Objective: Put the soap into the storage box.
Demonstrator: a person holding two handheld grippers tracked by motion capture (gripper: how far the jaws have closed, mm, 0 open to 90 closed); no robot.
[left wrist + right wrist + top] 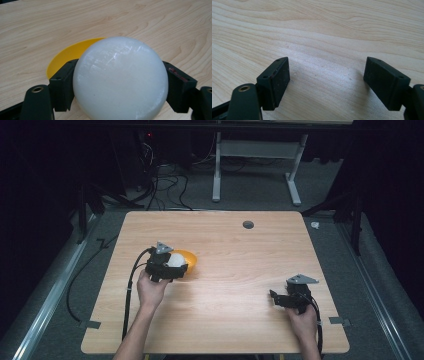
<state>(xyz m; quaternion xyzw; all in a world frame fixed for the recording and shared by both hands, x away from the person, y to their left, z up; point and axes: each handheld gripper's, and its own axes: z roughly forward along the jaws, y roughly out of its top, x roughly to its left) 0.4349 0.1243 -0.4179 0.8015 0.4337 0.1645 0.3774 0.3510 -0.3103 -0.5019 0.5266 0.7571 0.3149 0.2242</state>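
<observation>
The left tongs (120,82) clamp a white ball (120,80) from both sides, just above or perhaps at the near rim of a yellow bowl (67,53) on the wooden worktop (240,250). The right tongs (325,82) stand spread apart and empty, low over bare wood, well apart from the bowl.
</observation>
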